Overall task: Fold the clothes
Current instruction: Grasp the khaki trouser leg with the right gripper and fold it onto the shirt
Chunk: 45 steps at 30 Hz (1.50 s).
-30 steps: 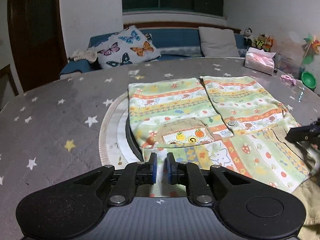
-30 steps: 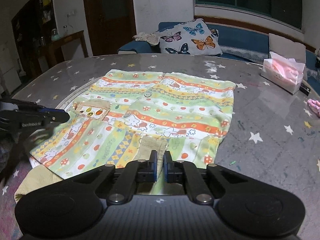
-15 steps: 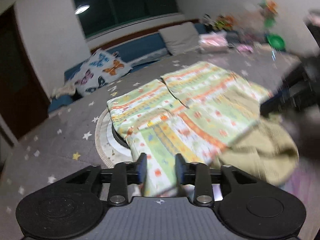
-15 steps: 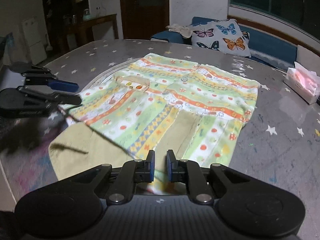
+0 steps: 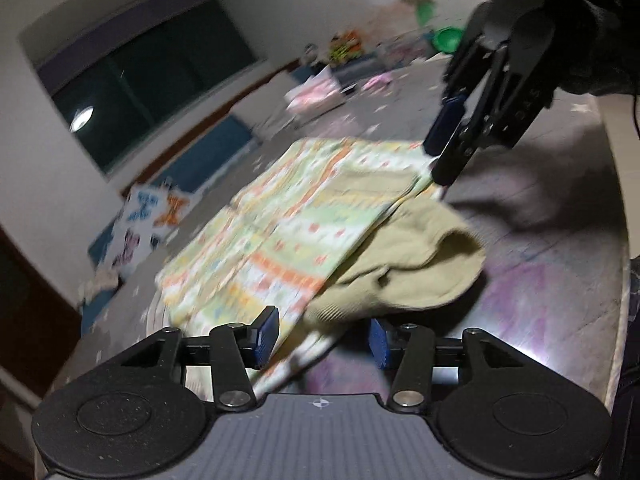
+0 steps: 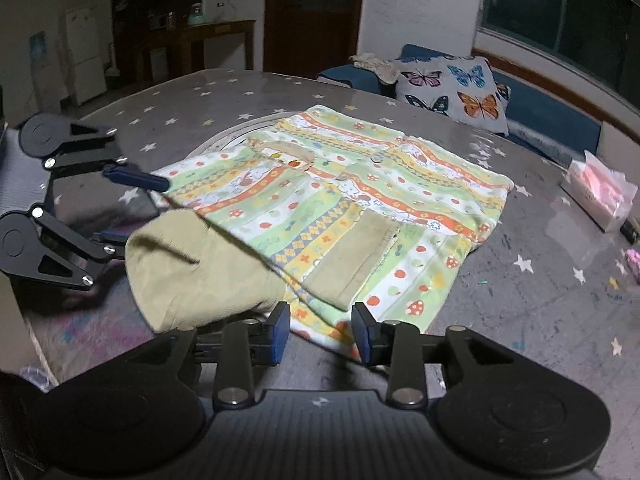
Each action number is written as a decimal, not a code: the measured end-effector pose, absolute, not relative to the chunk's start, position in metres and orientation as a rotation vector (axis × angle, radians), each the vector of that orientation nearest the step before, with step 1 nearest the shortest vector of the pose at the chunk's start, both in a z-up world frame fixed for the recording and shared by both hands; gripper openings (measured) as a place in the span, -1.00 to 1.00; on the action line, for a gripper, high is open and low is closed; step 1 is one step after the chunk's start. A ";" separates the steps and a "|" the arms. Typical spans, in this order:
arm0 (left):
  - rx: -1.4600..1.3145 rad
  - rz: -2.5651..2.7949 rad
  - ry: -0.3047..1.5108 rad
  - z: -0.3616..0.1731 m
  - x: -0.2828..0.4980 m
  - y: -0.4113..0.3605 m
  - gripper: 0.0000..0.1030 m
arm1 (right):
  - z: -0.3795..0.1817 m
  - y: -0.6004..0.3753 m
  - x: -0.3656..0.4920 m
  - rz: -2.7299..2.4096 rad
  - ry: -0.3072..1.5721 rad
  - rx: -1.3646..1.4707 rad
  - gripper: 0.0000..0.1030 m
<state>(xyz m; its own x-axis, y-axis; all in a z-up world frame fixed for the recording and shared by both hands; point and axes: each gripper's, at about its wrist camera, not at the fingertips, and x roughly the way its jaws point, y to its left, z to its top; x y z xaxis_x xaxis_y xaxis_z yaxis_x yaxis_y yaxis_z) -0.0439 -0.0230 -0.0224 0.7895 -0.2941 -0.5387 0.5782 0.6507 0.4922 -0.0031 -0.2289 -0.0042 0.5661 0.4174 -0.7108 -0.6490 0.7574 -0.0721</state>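
Now apart on both grippers, jaws clamped on cloth a second ago. Left gripper (image 6: 120, 208) wide open at the table's (image 6: 540, 312) left edge; printed shirt (image 6: 352, 200) flat mid-table, khaki lining folded out at its near-left corner; right gripper (image 6: 320, 330) gaping over the near hem.

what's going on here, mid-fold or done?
Mid-fold, by the look of it. A person works two handheld claws over a patterned child's garment on the star-print table. Both the left claw and the right claw are open at the garment's near edge, gripping nothing. The garment lies mostly flat, with its plain tan part bunched loosely at the near left corner.
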 end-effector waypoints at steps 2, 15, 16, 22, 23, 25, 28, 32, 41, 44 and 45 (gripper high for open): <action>0.685 -0.538 0.416 -0.021 -0.042 -0.027 -0.02 | -0.005 -0.229 -0.006 0.648 0.727 -0.366 -0.18; 0.390 -0.536 0.458 0.019 0.016 -0.020 -0.87 | -0.012 -0.206 -0.007 0.716 0.603 -0.498 0.08; 0.382 -0.533 0.465 0.019 0.018 -0.019 -0.87 | -0.013 -0.204 -0.005 0.721 0.596 -0.498 0.05; 0.338 -0.515 0.502 0.021 0.032 -0.015 -0.78 | -0.011 -0.196 0.020 0.749 0.650 -0.395 -0.66; 0.341 -0.509 0.502 0.021 0.028 -0.010 -0.77 | -0.008 -0.199 0.025 0.749 0.661 -0.360 -0.70; 0.355 -0.497 0.502 0.020 0.018 -0.001 -0.49 | -0.001 -0.205 0.033 0.750 0.681 -0.291 -0.72; 0.400 -0.474 0.505 0.012 0.001 0.009 -0.12 | 0.009 -0.208 0.040 0.755 0.687 -0.239 -0.75; 0.470 -0.446 0.509 0.001 -0.019 0.019 -0.08 | 0.015 -0.207 0.047 0.746 0.680 -0.216 -0.78; 0.628 -0.362 0.493 -0.024 -0.014 0.016 -0.70 | 0.020 -0.207 0.040 0.711 0.657 -0.191 -0.81; 0.601 -0.371 0.485 -0.016 -0.019 0.020 -0.86 | 0.023 -0.209 0.031 0.703 0.639 -0.194 -0.83; 0.593 -0.379 0.476 -0.011 -0.025 0.020 -0.87 | 0.025 -0.211 0.028 0.703 0.635 -0.195 -0.83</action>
<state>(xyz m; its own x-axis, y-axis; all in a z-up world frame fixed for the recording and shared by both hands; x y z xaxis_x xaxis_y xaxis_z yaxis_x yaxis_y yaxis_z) -0.0253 0.0204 -0.0112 0.8259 -0.2019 -0.5264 0.4677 0.7668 0.4396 0.0278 -0.2106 0.0245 0.5851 0.5412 -0.6040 -0.6556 0.7540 0.0406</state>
